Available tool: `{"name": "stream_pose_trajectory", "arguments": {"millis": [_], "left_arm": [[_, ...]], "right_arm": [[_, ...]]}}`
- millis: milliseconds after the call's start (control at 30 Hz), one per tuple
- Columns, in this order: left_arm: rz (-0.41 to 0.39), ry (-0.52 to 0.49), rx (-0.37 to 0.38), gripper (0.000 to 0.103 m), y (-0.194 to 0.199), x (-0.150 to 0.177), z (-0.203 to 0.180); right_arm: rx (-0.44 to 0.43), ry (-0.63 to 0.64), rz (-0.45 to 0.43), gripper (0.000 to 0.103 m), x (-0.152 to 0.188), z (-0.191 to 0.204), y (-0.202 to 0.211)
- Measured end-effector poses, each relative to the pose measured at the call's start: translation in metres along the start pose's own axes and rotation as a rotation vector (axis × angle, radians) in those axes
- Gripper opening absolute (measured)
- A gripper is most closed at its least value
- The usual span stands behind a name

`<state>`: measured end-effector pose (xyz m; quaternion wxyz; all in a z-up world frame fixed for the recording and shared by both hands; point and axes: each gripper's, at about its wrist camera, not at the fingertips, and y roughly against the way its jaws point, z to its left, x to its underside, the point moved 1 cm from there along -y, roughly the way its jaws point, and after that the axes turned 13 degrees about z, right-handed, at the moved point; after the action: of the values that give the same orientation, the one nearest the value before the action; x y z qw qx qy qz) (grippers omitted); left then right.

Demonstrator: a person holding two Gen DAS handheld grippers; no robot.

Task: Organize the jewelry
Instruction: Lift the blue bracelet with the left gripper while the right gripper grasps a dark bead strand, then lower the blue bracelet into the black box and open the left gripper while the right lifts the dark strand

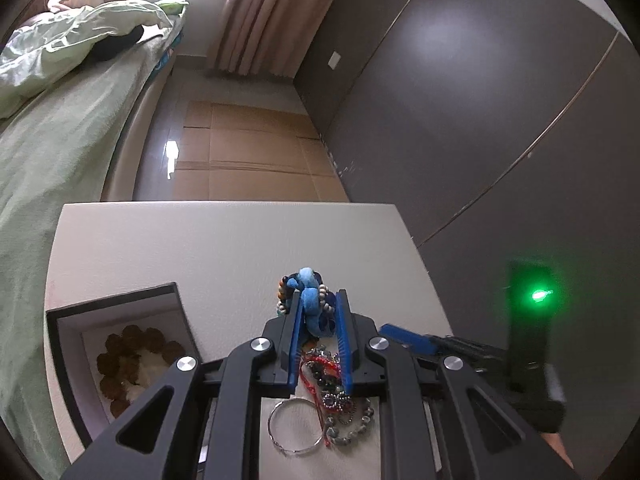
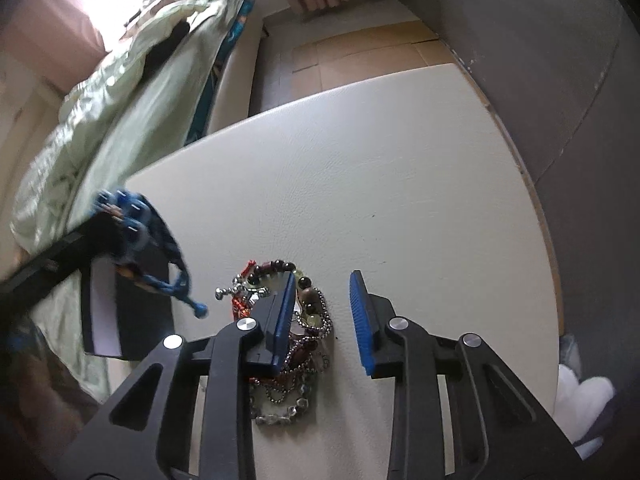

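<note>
My left gripper (image 1: 318, 300) is shut on a blue cord bracelet with beads (image 1: 310, 304) and holds it above the white table (image 1: 224, 248). Below it lies a jewelry pile (image 1: 336, 400) with a silver bangle (image 1: 296, 426), a red cord and bead chains. An open black box (image 1: 120, 348) with brown bead bracelets inside sits at the left. In the right wrist view my right gripper (image 2: 322, 284) is open above the pile of bead bracelets and ball chains (image 2: 292, 340). The left gripper with the blue bracelet (image 2: 160, 264) shows blurred at left, over the box (image 2: 104, 320).
The white table (image 2: 380, 184) stands beside a bed with green bedding (image 1: 60, 128) on the left and a dark grey wall (image 1: 500, 120) on the right. Cardboard covers the floor (image 1: 248, 152) beyond the far edge. The right gripper's body with a green light (image 1: 538, 296) is at right.
</note>
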<state>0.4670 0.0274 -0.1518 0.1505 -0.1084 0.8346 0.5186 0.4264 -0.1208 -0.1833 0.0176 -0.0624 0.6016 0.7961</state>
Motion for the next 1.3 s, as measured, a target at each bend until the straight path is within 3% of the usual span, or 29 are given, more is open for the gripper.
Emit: {"name": "stream_pose_trajectory", "arguments": {"millis": [400,567,700,833,1033,1300], "left_arm": [[-0.059,0.049,0.044,0.013,0.031,0.008,0.022],[-0.068,0.062,0.054,0.013,0.035,0.010,0.026],[-0.080,0.065,0.060,0.013,0.039,0.015,0.028],[-0.105,0.075,0.072,0.013,0.048,0.017,0.031],[-0.143,0.084,0.080,0.013,0.063,0.021,0.036],[-0.173,0.111,0.078,0.013,0.077,0.026,0.052]], "right_arm": [[0.156,0.110,0.031,0.024,-0.008,0.028,-0.021],[0.292,0.151,0.029,0.009,-0.012,0.039,-0.026],[0.230,0.098,0.018,0.008,-0.013,0.023,-0.019],[0.138,0.056,-0.076,0.008,-0.010,0.016,0.009],[0.058,0.090,-0.198,0.008,0.005,0.037,0.044],[-0.021,0.120,-0.294,0.008,0.014,0.064,0.073]]}}
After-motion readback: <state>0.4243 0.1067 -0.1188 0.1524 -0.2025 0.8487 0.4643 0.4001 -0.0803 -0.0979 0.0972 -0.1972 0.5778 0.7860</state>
